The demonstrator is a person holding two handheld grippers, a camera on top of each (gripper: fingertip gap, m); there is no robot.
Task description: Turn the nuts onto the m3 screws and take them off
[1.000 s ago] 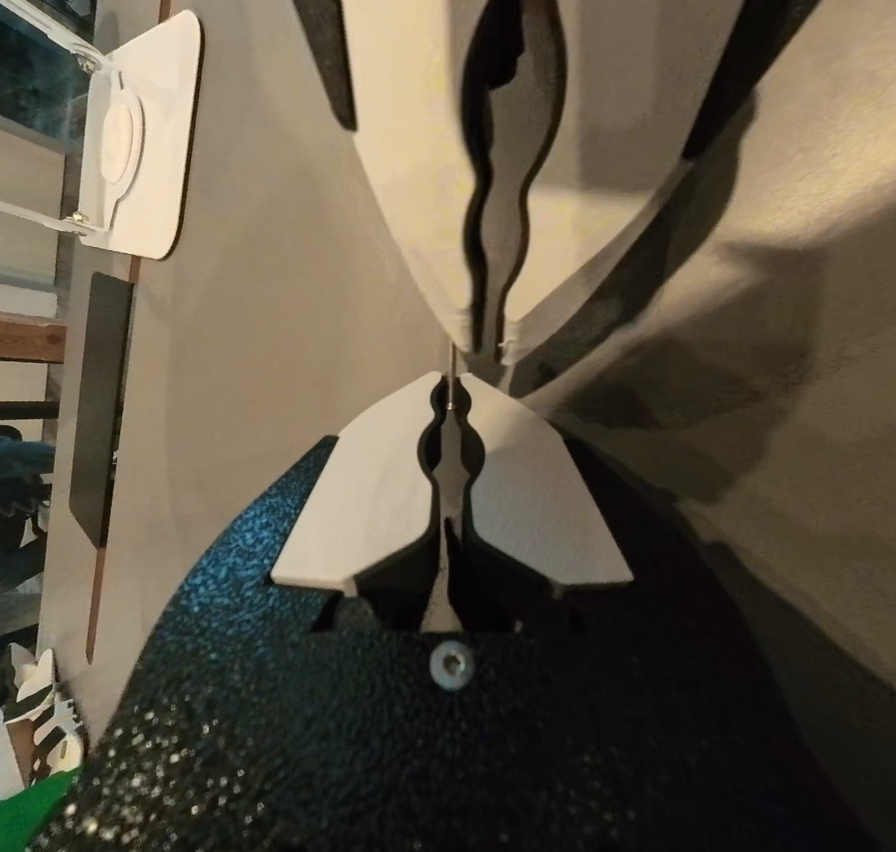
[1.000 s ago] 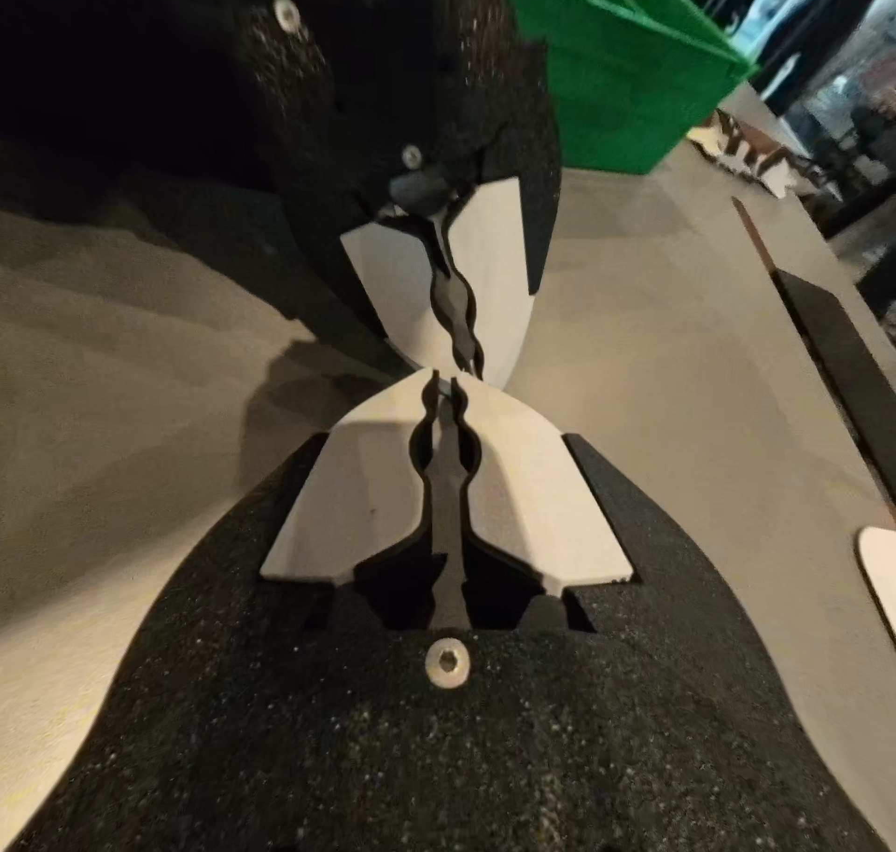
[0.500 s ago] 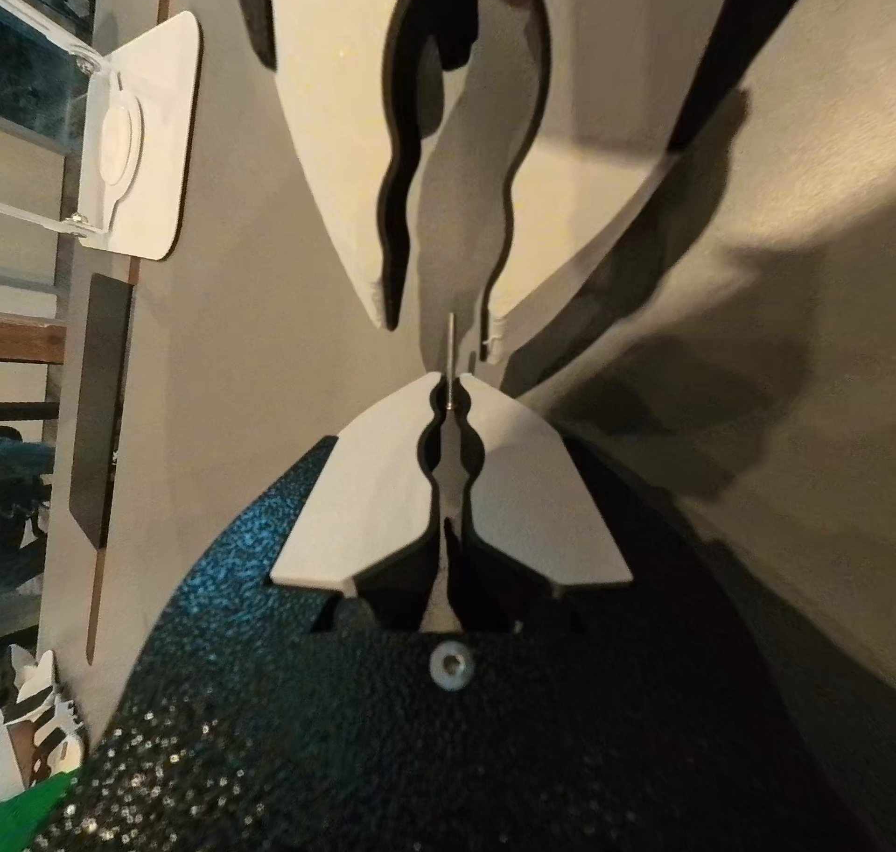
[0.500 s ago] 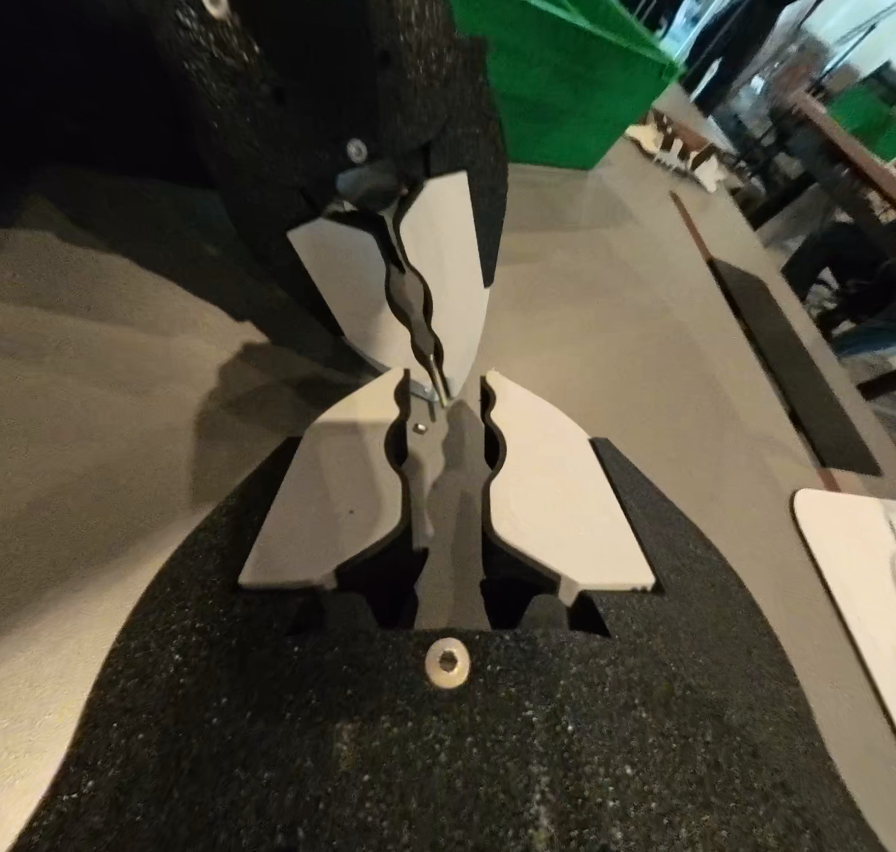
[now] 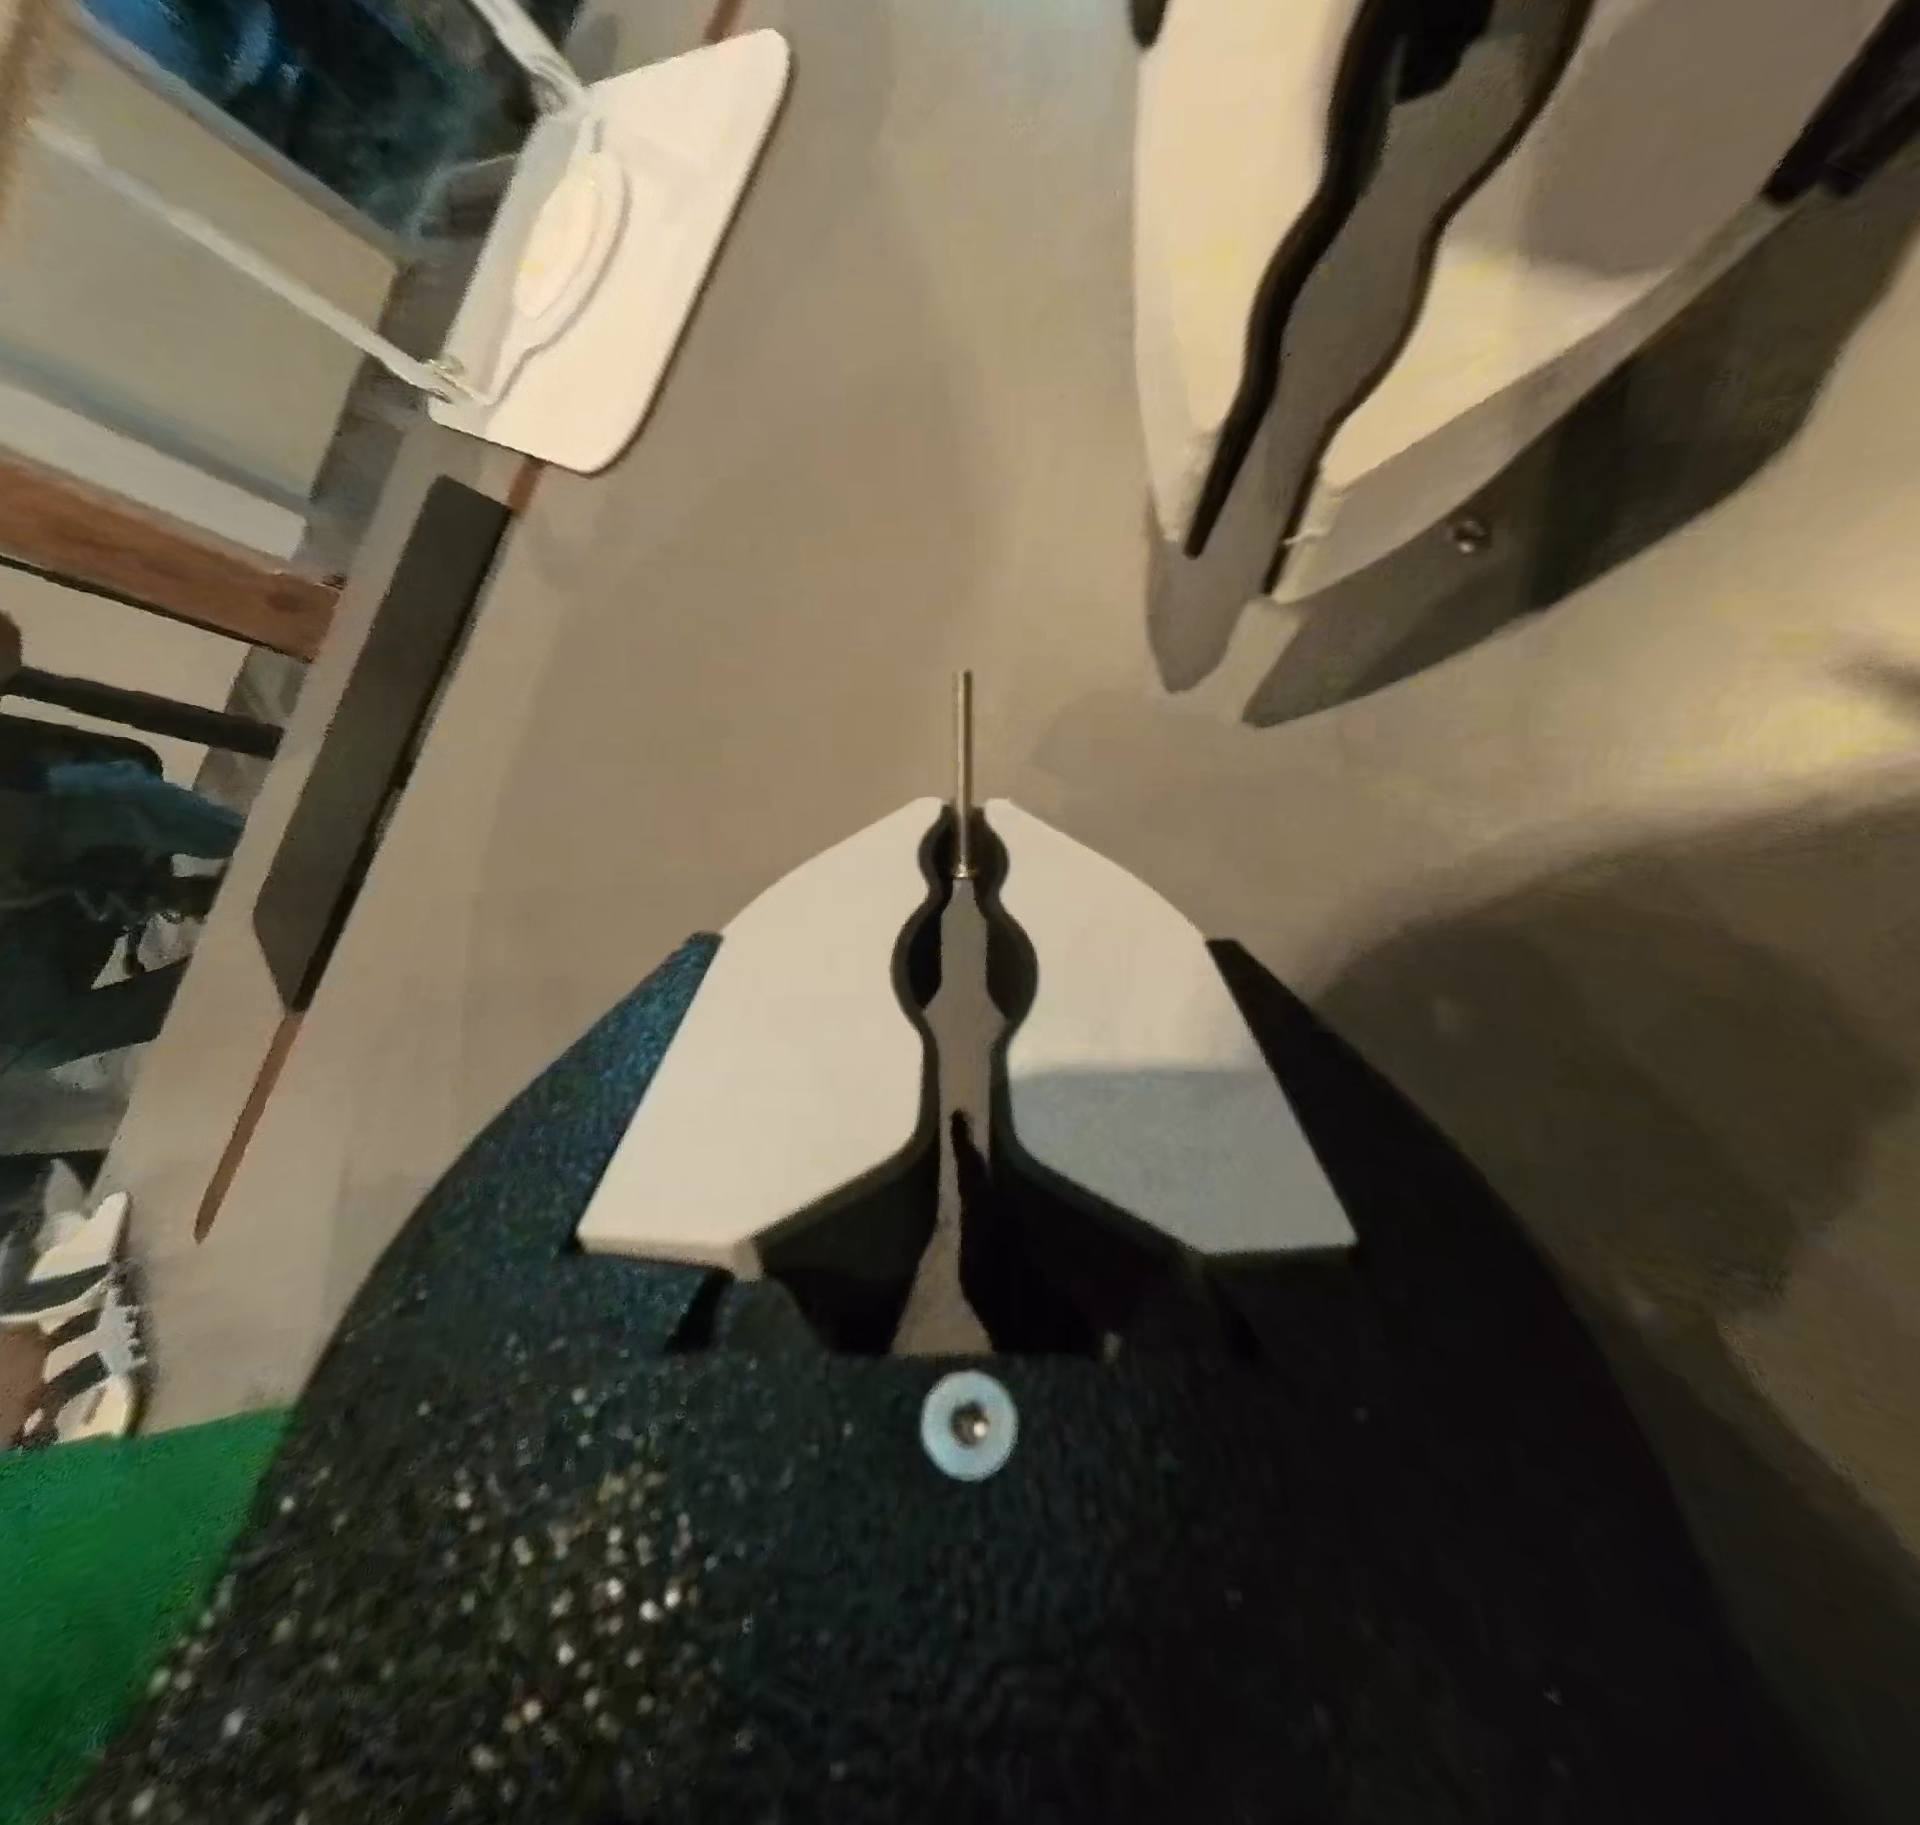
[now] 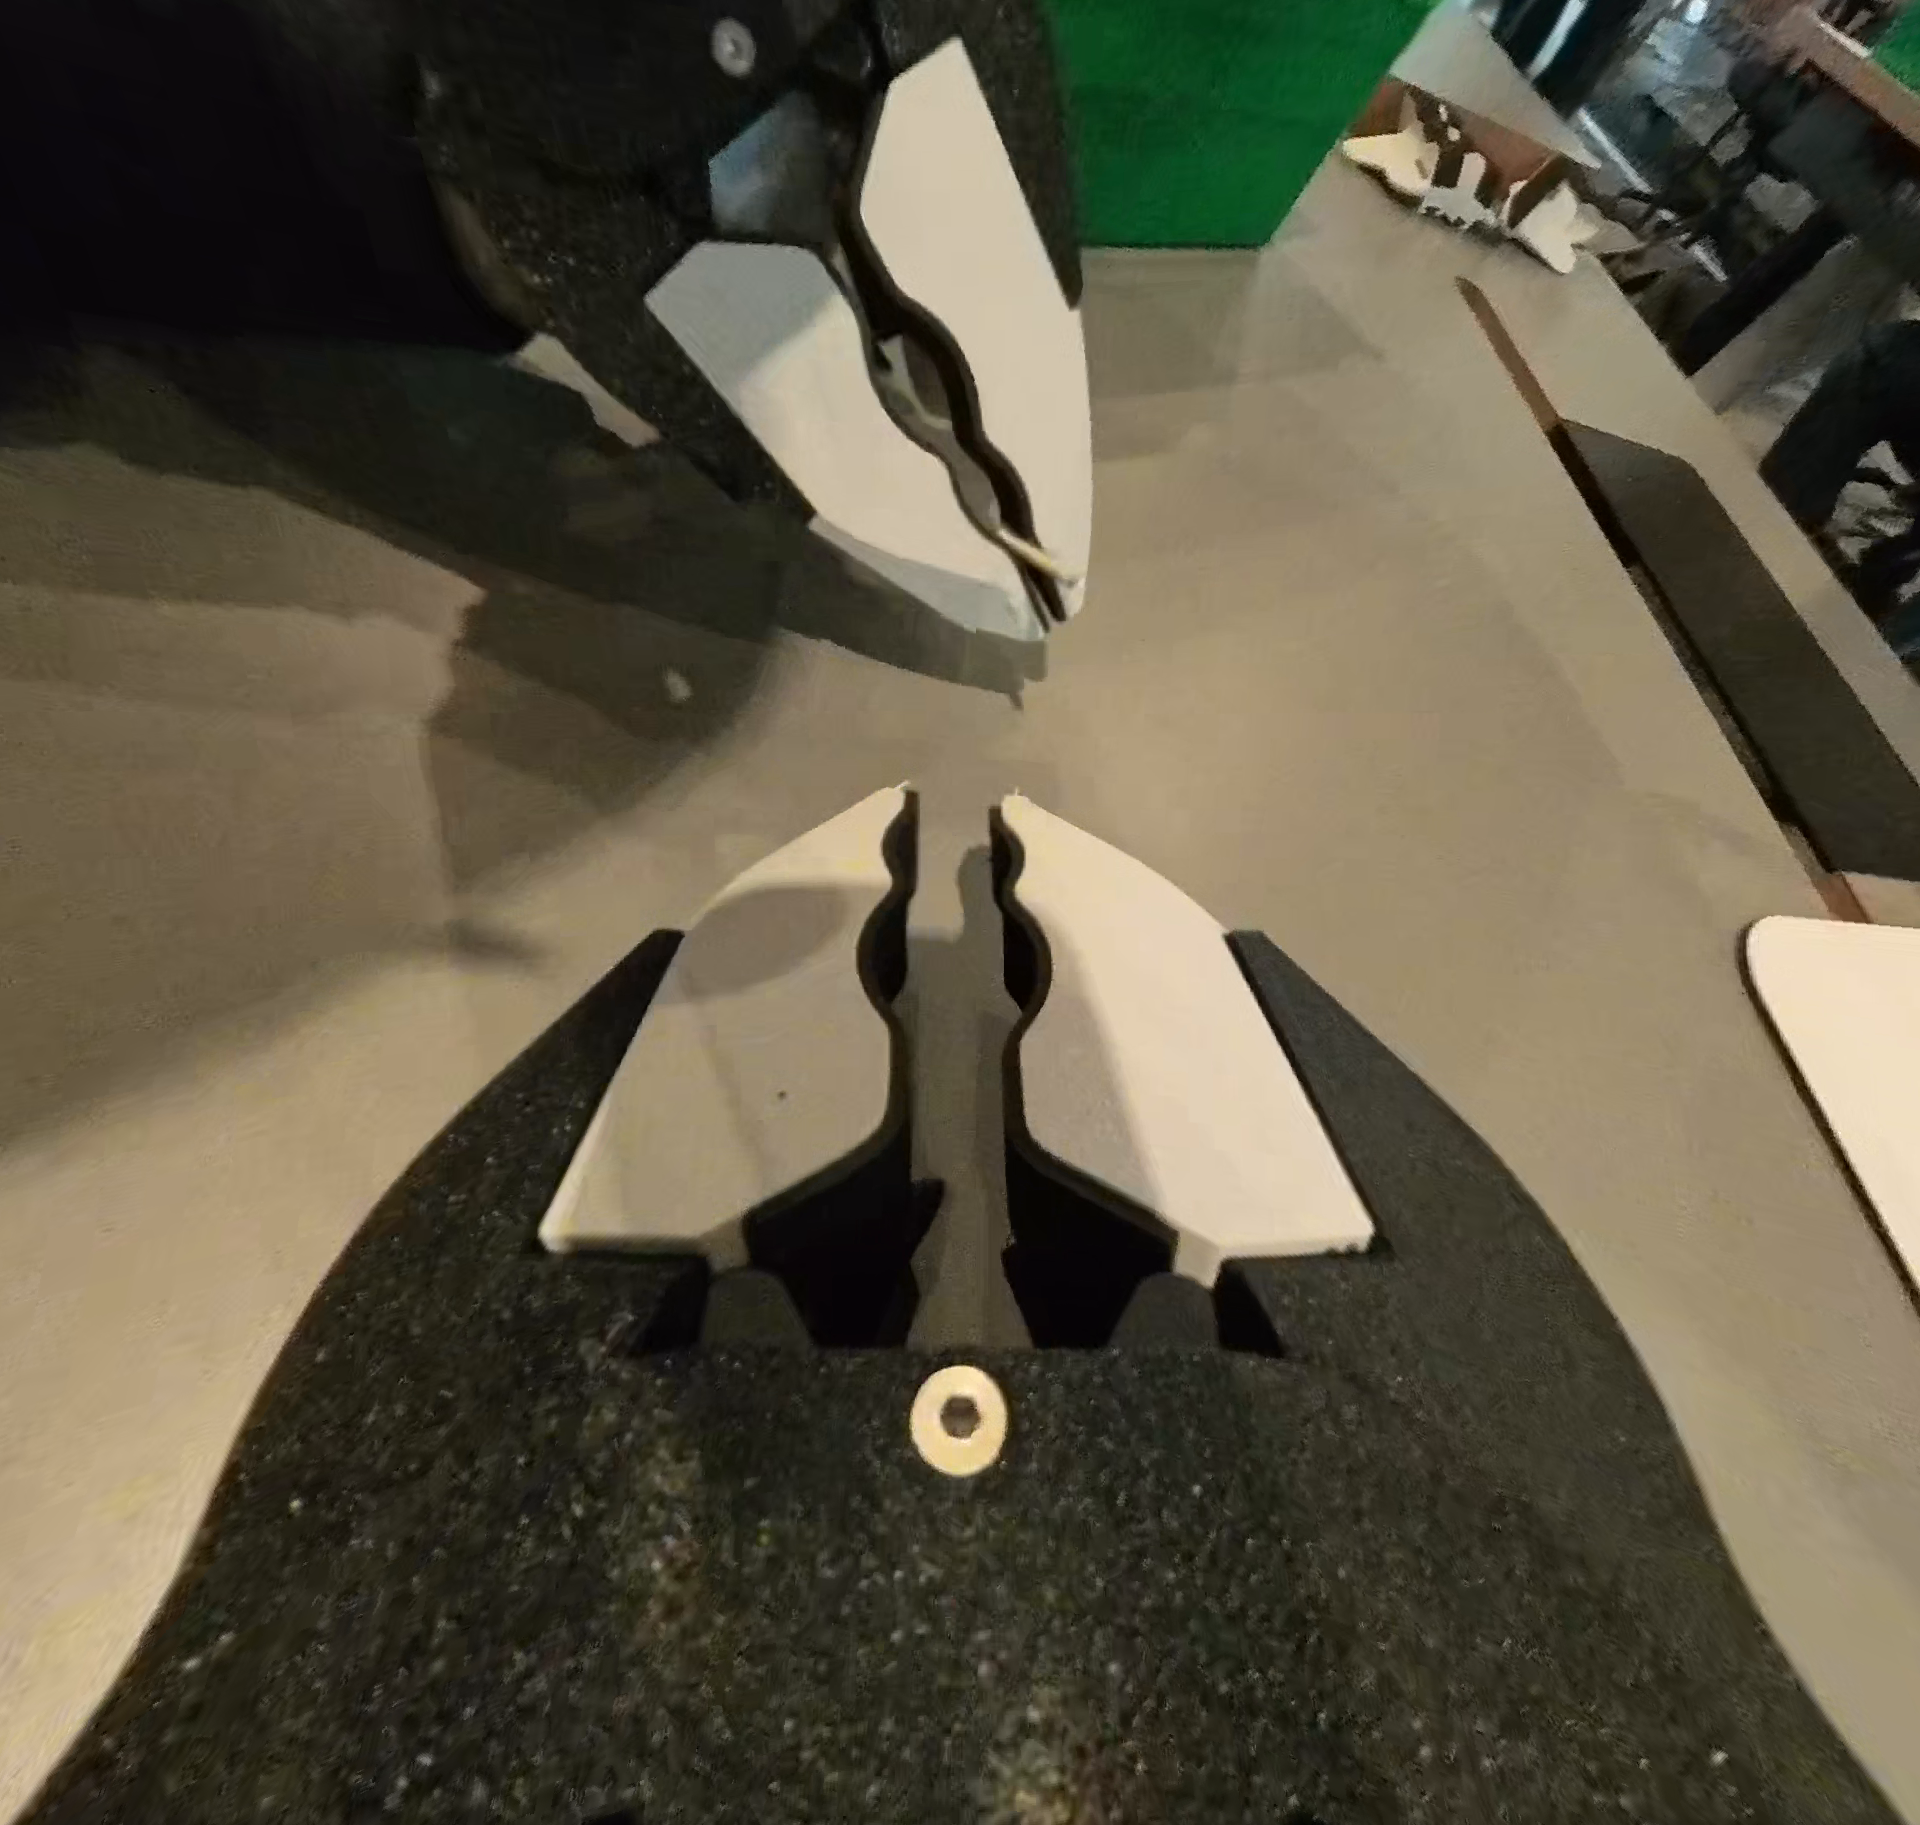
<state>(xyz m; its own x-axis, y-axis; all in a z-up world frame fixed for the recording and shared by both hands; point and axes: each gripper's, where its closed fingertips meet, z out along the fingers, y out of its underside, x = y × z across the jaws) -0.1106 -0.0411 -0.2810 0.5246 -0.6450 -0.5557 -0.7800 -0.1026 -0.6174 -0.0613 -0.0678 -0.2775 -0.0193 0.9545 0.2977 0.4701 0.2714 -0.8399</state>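
In the left wrist view, the left gripper (image 5: pixel 966 814) is pinched on a thin silver screw (image 5: pixel 966 767), gripped near its head so that the shaft sticks straight out past the white fingertips (image 5: pixel 1049 840). The shaft looks bare; no nut is visible on it. The right gripper (image 5: pixel 1231 570) hangs well apart from it at the upper right, its fingers parted with only the grey surface (image 5: pixel 852 549) showing through the gap.

In the right wrist view, the right gripper (image 6: pixel 956 799) stands spread, with nothing between its fingers. The left gripper (image 6: pixel 1049 596) is opposite, closed, the screw appearing only as a pale sliver at its tip. A small pale speck (image 6: pixel 677 684) lies on the surface in that gripper's shadow; it may be the nut, though it is too small and blurred to say.

The step in hand looks like the break between unthreading and rethreading. The next move would call for the right gripper to collect a nut and line it up squarely with the screw tip.

A green bin (image 6: pixel 1216 82) and a white plate (image 6: pixel 1849 1069) are cut off at the frame edges.
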